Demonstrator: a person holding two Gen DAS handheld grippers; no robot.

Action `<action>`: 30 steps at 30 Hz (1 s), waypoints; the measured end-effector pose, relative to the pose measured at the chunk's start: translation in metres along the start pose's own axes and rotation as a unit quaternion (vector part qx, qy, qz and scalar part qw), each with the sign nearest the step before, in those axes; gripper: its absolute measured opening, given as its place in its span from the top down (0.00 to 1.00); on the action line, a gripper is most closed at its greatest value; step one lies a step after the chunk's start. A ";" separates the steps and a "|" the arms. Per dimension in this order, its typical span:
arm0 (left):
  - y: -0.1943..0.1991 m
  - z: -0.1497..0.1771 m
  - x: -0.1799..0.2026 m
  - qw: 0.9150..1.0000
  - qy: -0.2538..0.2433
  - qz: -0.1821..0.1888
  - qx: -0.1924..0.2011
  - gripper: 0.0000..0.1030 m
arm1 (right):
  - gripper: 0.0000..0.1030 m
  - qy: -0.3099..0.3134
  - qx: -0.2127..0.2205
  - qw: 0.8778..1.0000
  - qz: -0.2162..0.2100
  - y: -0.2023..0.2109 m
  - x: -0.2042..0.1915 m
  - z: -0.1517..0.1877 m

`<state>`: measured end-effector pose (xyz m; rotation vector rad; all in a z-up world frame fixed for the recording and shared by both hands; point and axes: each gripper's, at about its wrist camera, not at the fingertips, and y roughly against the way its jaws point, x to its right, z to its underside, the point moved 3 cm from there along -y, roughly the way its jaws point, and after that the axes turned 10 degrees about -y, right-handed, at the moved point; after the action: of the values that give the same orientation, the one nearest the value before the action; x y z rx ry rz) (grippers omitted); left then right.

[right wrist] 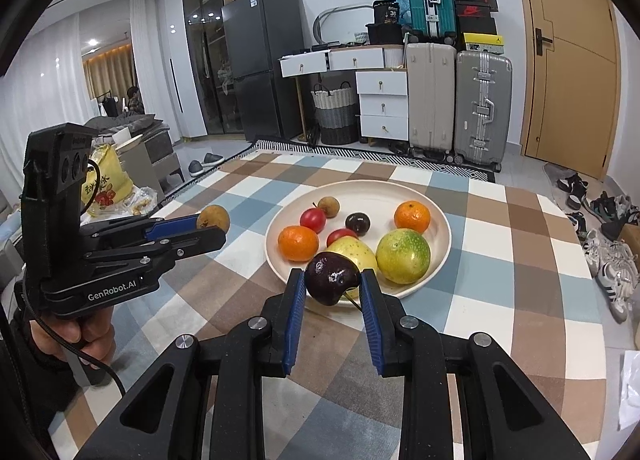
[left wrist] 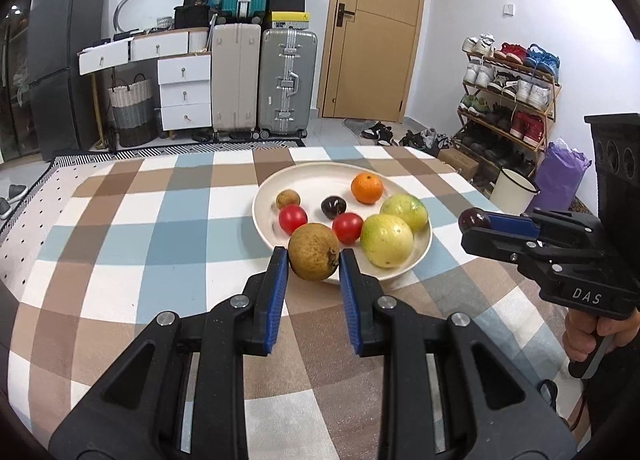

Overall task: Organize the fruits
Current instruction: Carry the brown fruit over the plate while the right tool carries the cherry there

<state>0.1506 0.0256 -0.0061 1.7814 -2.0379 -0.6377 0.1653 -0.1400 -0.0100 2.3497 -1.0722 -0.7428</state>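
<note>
A brown fruit [left wrist: 314, 252] sits pinched between the blue pads of the left tool [left wrist: 313, 260], held in the air just above the near rim of a white plate [left wrist: 344, 174]. A dark plum [right wrist: 332, 278] is clamped the same way in the right tool [right wrist: 331, 284], its stem trailing down, also at the plate's near edge. On the plate lie two oranges [right wrist: 298, 243], two red tomatoes [left wrist: 293, 219], a second dark plum [left wrist: 333, 207], a small brown fruit [left wrist: 287, 199] and two large yellow-green fruits [left wrist: 386, 240]. The plate rests on a table [left wrist: 160, 228] covered in a checked cloth of brown, blue and white. Each tool is level and aimed at the plate from the near side, one to the left and one to the right, gripped from below by a hand [right wrist: 76, 336] on its pistol handle. Behind stand suitcases [left wrist: 288, 82], white drawers [left wrist: 185, 92], a shoe rack [left wrist: 508, 96] and a closed wooden door [left wrist: 376, 28].
</note>
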 end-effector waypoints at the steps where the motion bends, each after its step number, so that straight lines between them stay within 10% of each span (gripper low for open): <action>1: 0.002 -0.002 0.000 1.000 0.000 -0.001 0.002 0.77 | 0.73 -0.002 0.001 1.000 -0.003 0.001 0.000 -0.002; 30: -0.029 -0.072 -0.007 1.000 -0.016 0.000 0.016 0.77 | 0.73 -0.018 -0.008 1.000 0.015 -0.007 0.013 -0.072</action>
<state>0.2145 0.0227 0.0387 1.7999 -2.0801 -0.6408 0.2220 -0.1332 0.0359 2.3107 -1.1100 -0.7817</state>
